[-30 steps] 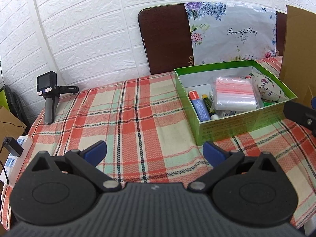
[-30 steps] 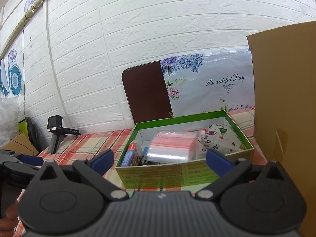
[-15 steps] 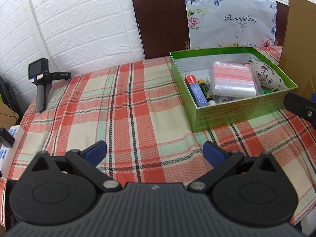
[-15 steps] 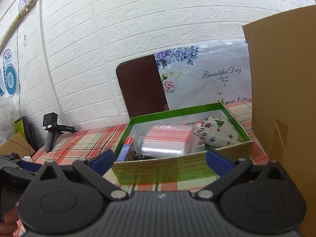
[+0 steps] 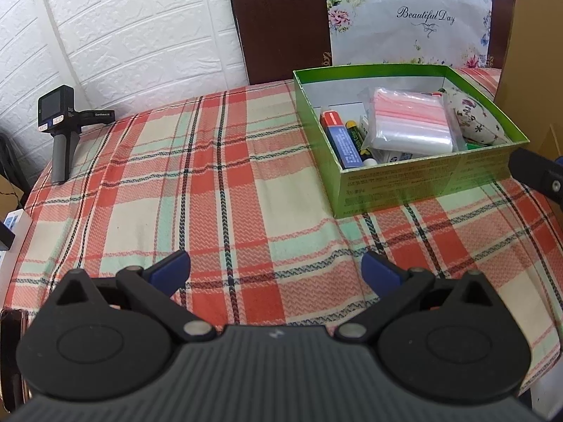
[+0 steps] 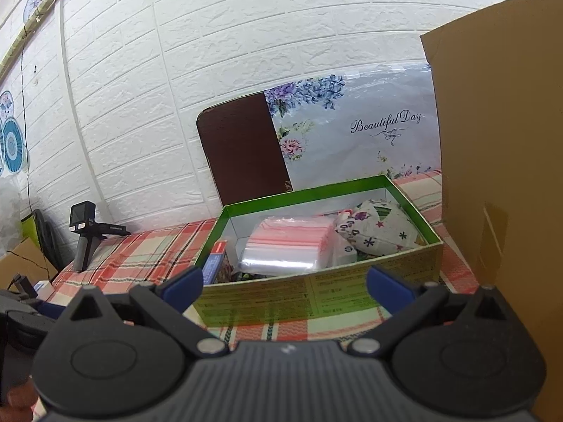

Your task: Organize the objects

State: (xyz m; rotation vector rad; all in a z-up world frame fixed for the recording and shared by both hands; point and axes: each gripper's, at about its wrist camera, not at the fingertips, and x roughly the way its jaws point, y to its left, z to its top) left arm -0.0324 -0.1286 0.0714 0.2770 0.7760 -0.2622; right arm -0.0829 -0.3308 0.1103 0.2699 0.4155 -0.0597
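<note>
A green cardboard box sits on the plaid tablecloth at the right. Inside lie a pack of clear zip bags, a flowered fabric pouch, a blue and red tube and small items under the bags. My left gripper stands open and empty over the cloth, well in front and left of the box. My right gripper is open and empty too, just before the box's near wall. A black part of the right gripper shows at the left view's right edge.
A black handheld camera stands on its grip at the table's far left. A brown cardboard sheet rises close on the right. A dark chair back with a flowered cover stands behind the table. White power strip lies off the left edge.
The left gripper has tilted down and drawn slightly back, so more tablecloth shows. The right view has shifted a little, with the box lower and nearer. Both grippers stay open.
</note>
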